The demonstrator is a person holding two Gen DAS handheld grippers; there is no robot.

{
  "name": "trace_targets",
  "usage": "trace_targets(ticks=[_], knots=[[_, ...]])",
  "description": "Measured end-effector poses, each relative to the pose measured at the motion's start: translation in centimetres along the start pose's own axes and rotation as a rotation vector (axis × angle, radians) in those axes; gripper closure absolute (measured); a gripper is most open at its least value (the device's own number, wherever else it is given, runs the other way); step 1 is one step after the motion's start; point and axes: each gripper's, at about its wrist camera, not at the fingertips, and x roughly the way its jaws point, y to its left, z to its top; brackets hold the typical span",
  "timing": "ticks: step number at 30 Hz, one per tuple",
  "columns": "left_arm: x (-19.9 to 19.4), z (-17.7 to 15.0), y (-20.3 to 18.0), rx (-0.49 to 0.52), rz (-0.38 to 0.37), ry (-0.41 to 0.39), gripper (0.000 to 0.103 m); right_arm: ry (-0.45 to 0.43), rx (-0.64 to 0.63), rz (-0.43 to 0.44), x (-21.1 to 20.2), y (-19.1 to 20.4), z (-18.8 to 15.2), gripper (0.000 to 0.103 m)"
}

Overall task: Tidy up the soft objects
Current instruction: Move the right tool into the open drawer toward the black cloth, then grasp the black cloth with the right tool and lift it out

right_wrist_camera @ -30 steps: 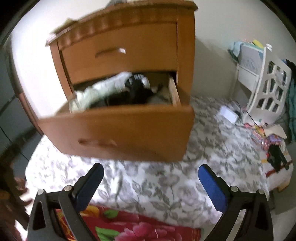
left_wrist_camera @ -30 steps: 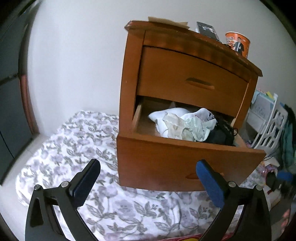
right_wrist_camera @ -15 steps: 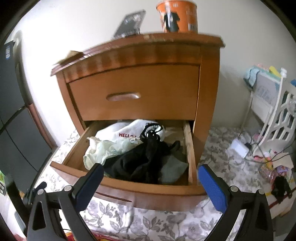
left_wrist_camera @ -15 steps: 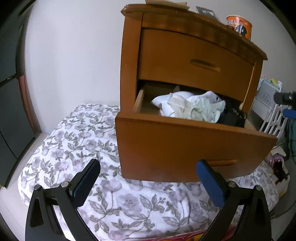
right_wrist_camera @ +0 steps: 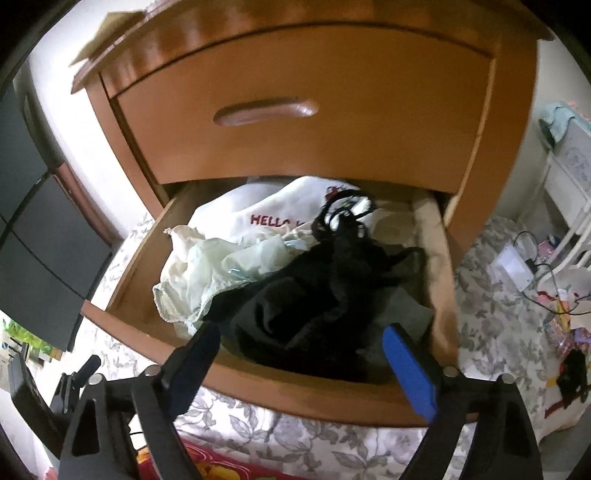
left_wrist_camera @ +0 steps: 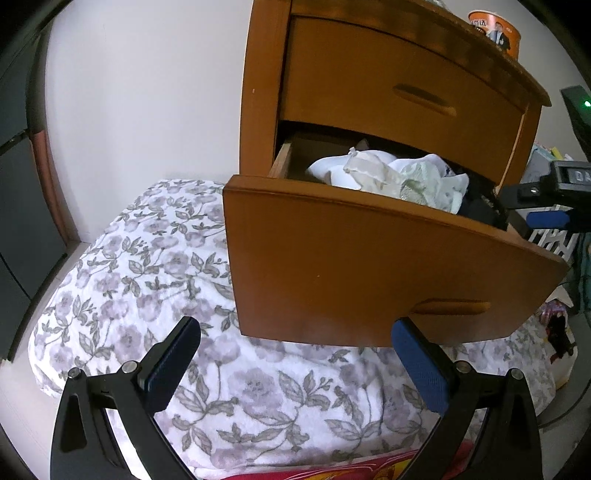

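Crumpled white, pale green (right_wrist_camera: 207, 269) and black (right_wrist_camera: 317, 295) garments lie heaped in the open drawer (right_wrist_camera: 280, 384).

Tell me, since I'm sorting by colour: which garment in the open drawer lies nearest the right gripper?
The black garment, heaped at the drawer's front between the right gripper's open jaws; the pale ones lie further left and back.

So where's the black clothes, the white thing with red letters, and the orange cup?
black clothes (right_wrist_camera: 317, 295), right wrist view, middle of the heap
white thing (right_wrist_camera: 240, 214), right wrist view, bare cloth beside letters
orange cup (left_wrist_camera: 496, 33), left wrist view, its side

L gripper (left_wrist_camera: 295, 363) agape, empty; R gripper (right_wrist_camera: 301, 365) jaws wide, just narrowing, empty.
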Motion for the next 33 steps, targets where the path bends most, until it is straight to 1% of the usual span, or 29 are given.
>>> trace_targets(ticks=[5,8,12,14,15,17,18,20,21,23,25,33], knots=[[0.0,-0.1,-0.8,0.039,0.034,-0.007,0.000,0.043,-0.006,0.016,2.1,0.8,0.6,0.021],[-0.1,-0.2,-1.6,0.082,0.045,-0.016,0.000,0.064,0.008,0.015,3.0,0.8,0.9,0.030],[-0.3,-0.2,-2.5,0.128,0.051,-0.029,0.000,0.093,0.013,-0.003,4.3,1.0,1.2,0.040],[-0.3,-0.2,-2.7,0.140,0.052,-0.027,0.000,0.104,0.017,-0.004,4.8,1.0,1.4,0.048],[-0.2,-0.2,-2.8,0.140,0.052,-0.025,0.000,0.108,0.018,-0.001,5.0,1.0,1.4,0.050],[-0.1,-0.2,-2.7,0.137,0.052,-0.017,0.000,0.112,0.018,0.012,5.4,1.2,1.5,0.061],[0.0,-0.2,-2.6,0.133,0.052,-0.012,0.000,0.110,0.016,0.019,5.5,1.3,1.5,0.063],[0.2,-0.2,-2.4,0.125,0.051,-0.003,0.000,0.099,0.020,0.027,5.5,1.3,1.6,0.075],[0.3,-0.3,-2.4,0.123,0.051,-0.002,0.000,0.094,0.028,0.032,5.4,1.1,1.6,0.078],[0.3,-0.3,-2.4,0.122,0.050,-0.001,0.000,0.082,0.047,0.038,5.1,0.7,1.7,0.089],[0.4,-0.3,-2.5,0.125,0.051,0.001,0.000,0.070,0.065,0.036,4.7,0.2,1.8,0.095],[0.7,-0.4,-2.4,0.120,0.054,0.015,0.000,0.021,0.088,0.027,2.0,-1.2,2.0,0.096]])
